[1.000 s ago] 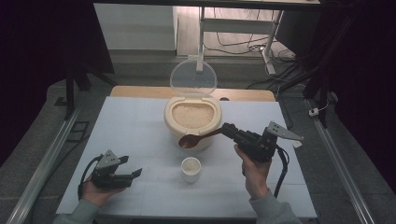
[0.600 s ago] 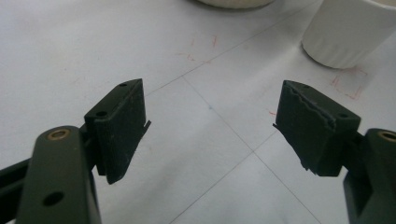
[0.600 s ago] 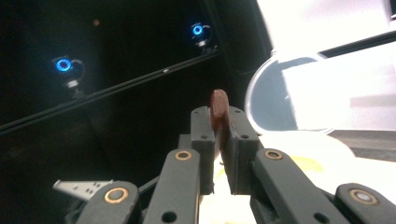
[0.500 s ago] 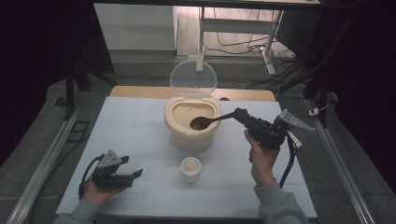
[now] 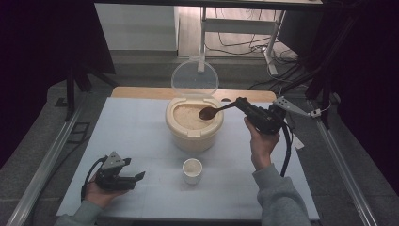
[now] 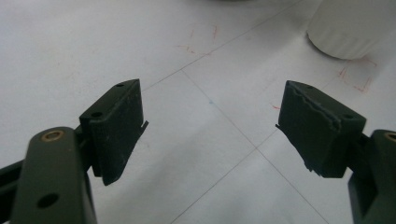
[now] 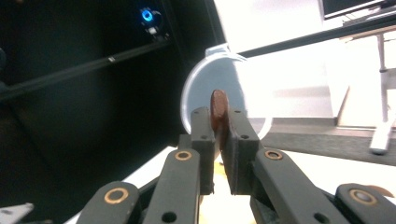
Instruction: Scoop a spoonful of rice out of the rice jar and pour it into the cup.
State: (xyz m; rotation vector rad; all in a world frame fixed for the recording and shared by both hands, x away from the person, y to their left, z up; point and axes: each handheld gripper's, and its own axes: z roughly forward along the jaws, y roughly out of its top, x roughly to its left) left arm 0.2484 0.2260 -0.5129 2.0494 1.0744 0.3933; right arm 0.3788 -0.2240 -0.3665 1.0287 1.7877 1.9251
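Note:
My right gripper (image 5: pixel 241 102) is shut on the handle of a brown wooden spoon (image 5: pixel 212 111), and the spoon's bowl hovers over the rice (image 5: pixel 187 114) in a cream tub (image 5: pixel 194 134). In the right gripper view the spoon (image 7: pixel 218 108) stands edge-on between the closed jaws of the right gripper (image 7: pixel 219 128), in front of the tub's raised clear lid (image 7: pixel 201 86). A small white cup (image 5: pixel 192 170) with something pale inside stands in front of the tub. My left gripper (image 5: pixel 137 180) rests on the table at the front left, open, with nothing between its jaws (image 6: pixel 212 123).
The clear round lid (image 5: pixel 194 79) stands upright behind the tub. A white sheet covers the table (image 5: pixel 131 127). The cup's base (image 6: pixel 355 28) lies ahead and to the right of the left jaws. Metal rails run along both table sides, and a cable hangs from the right gripper.
The right hand has carried the spoon from low beside the tub's front, near the cup, up and back over the rice. The left hand has stayed in place.

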